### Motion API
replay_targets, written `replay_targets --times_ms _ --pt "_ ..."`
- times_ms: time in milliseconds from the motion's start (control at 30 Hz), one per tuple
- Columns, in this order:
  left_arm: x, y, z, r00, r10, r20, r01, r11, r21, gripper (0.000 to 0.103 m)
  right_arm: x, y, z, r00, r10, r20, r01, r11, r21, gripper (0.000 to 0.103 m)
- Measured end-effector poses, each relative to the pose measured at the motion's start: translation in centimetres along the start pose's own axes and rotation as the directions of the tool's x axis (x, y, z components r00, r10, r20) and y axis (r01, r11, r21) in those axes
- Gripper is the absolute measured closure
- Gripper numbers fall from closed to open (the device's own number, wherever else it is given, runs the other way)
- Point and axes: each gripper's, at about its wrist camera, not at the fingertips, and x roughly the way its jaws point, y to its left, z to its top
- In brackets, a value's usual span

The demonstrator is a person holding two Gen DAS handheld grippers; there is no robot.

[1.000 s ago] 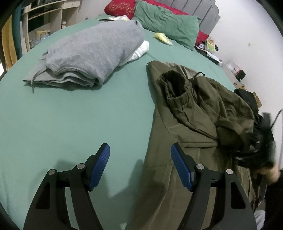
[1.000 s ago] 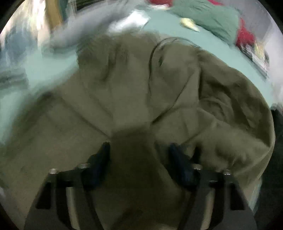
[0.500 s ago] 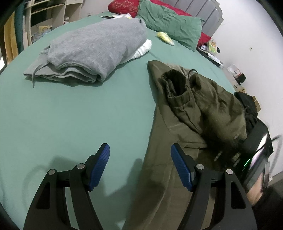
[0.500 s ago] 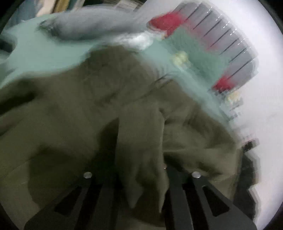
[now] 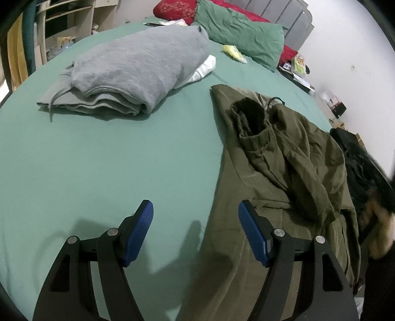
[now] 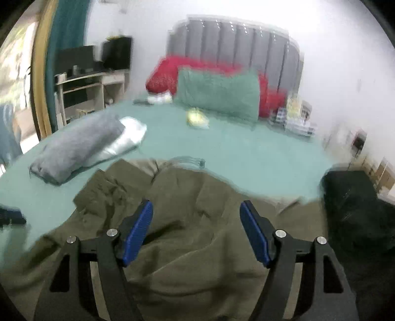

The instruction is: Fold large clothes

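Observation:
An olive-green jacket [image 5: 284,177] lies spread on the green bed sheet [image 5: 111,160], its sleeve and cuff folded over its body. It also shows in the right wrist view [image 6: 197,222], rumpled. My left gripper [image 5: 196,222] is open and empty, low over the sheet at the jacket's left edge. My right gripper [image 6: 196,222] is open and empty, held above the jacket's near part.
A folded grey sweatshirt [image 5: 133,71] lies on a white garment [image 5: 205,68] at the far left. Green pillow [image 5: 242,29] and red pillow [image 5: 175,10] lie by the headboard. A black garment [image 6: 358,210] hangs at the bed's right edge. Shelves [image 5: 66,22] stand far left.
The right gripper let go of the jacket sleeve, opened and lifted away; its view swung up towards the headboard. The sleeve now lies folded on the jacket. The left gripper barely moved.

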Motion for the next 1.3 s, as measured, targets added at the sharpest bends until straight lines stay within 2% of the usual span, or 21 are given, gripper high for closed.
replay_targets --times_ms 67,167,200,233,267,367,500,567,667,833,1033,1167,1300 --pt "0.2 -0.2 0.0 1.000 0.001 -0.002 -0.001 1.000 0.007 0.028 3.3 -0.9 -1.7 0.989 0.066 -0.135 -0.057 0.996 0.074 0.030" --pt "0.4 -0.5 0.1 1.000 -0.006 -0.008 0.006 1.000 0.009 0.028 7.3 0.3 -6.7 0.942 0.114 -0.315 -0.099 0.993 0.062 0.030" --pt "0.4 -0.6 0.1 1.000 -0.005 -0.008 0.005 1.000 0.011 0.028 7.9 0.7 -8.2 0.933 0.108 -0.342 -0.099 0.994 0.045 0.030" --pt "0.5 -0.7 0.1 1.000 -0.005 -0.009 0.005 1.000 0.014 0.028 7.1 1.4 -9.9 0.945 0.082 -0.316 -0.081 0.997 0.015 0.030" --pt "0.5 -0.7 0.1 1.000 -0.004 -0.009 0.005 1.000 0.018 0.028 6.3 1.7 -10.5 0.965 0.063 -0.254 -0.067 0.998 -0.007 0.030" --pt "0.5 -1.0 -0.2 1.000 0.000 -0.013 0.000 0.999 0.034 0.028 4.7 1.3 -10.6 0.968 0.071 -0.241 -0.061 0.997 0.047 0.030" --pt "0.2 -1.5 -0.8 1.000 0.005 -0.003 -0.005 0.998 0.061 0.028 1.8 1.6 -10.5 0.971 0.054 -0.231 -0.052 0.999 0.016 0.030" --pt "-0.1 -1.8 -1.2 1.000 -0.008 0.005 0.008 0.998 0.067 0.028 -0.6 0.3 -11.5 0.979 0.059 -0.195 -0.058 0.998 0.007 0.030" --pt "-0.9 -2.2 -2.2 0.999 -0.034 0.012 0.033 0.996 0.079 0.028 -3.9 -1.3 -13.0 0.982 0.044 -0.186 -0.043 0.999 0.007 0.030" --pt "-3.3 -2.5 -5.2 0.997 -0.073 0.027 0.071 0.995 0.072 0.028 -9.8 -5.1 -16.4 0.980 -0.009 -0.201 0.014 1.000 0.024 0.030" --pt "-5.5 -1.9 -10.7 0.998 -0.038 0.041 0.037 0.999 0.020 0.028 -16.0 -11.4 -21.0 0.976 -0.077 -0.203 0.106 0.985 0.133 0.030" --pt "-7.1 -1.8 -14.2 0.997 0.019 0.076 -0.019 1.000 0.001 0.028 -20.1 -15.3 -24.5 0.973 -0.118 -0.197 0.161 0.964 0.213 0.030" --pt "-8.4 -1.5 -17.2 0.994 0.057 0.088 -0.053 0.998 -0.044 0.028 -22.6 -18.2 -28.3 0.970 -0.120 -0.210 0.180 0.939 0.294 0.030"
